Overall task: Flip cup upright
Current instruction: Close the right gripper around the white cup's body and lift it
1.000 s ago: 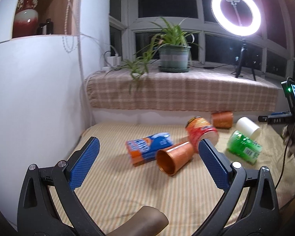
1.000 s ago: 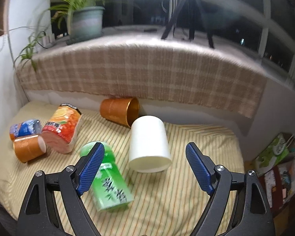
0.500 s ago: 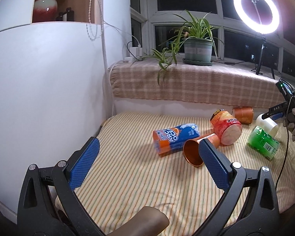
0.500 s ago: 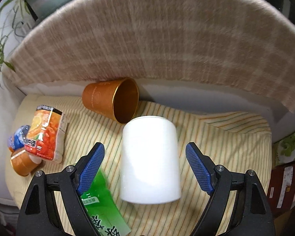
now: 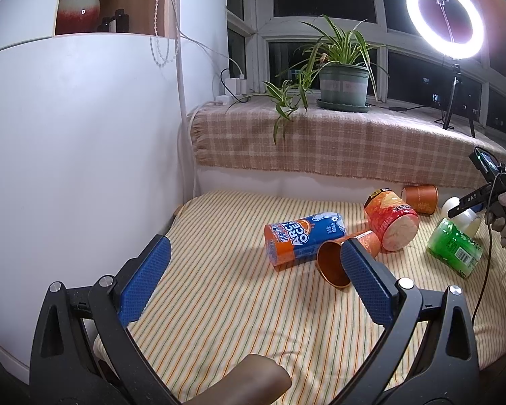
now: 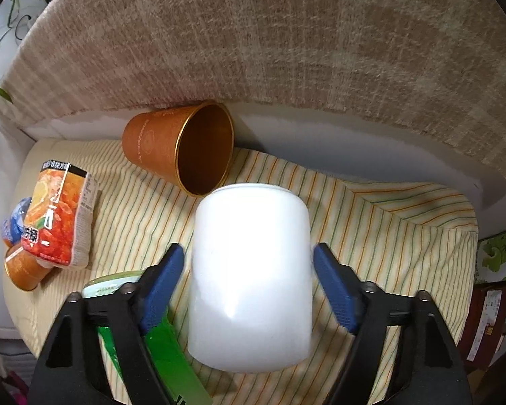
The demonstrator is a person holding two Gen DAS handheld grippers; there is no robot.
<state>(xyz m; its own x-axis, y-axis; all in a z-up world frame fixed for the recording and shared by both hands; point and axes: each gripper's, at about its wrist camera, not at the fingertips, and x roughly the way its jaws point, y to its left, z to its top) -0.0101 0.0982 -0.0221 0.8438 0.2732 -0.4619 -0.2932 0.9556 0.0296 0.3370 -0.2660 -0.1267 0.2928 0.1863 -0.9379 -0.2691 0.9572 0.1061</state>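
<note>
Right gripper (image 6: 246, 287): jaws spread, straddling the white cup (image 6: 251, 276); pads just beside the walls at 9 and 3 o'clock, contact not confirmed, so not gripping yet by the look of it. Left gripper (image 5: 253, 283): jaws wide apart, holding nothing, parked well back from the clutter.

Progress, judged: reach about finished, everything else left. Squeeze, lift, rotate, set down all pending. Cup not upright yet.

White cup: lying on its side on the striped bedspread (image 6: 404, 236), long axis running 12 to 6 o'clock in the right wrist view. Plain glossy white, smooth walls, no handle visible. Which end is the mouth: cannot tell from here. Looks slippery, likely to roll under an off-centre squeeze.

Outward from the cup:
- 11 o'clock: brown cup (image 6: 178, 145) on its side, mouth facing the white cup, rim just beside it.
- 8 o'clock: green bottle (image 6: 165, 351) lying close to the left pad, collision risk on closing.
- 9 o'clock, farther: orange juice carton (image 6: 59, 216), second brown cup (image 6: 25, 270) below it, blue packet (image 6: 11, 226) mostly hidden.
- 12 o'clock, beyond: plaid cloth (image 6: 270, 40) over the ledge.
</note>
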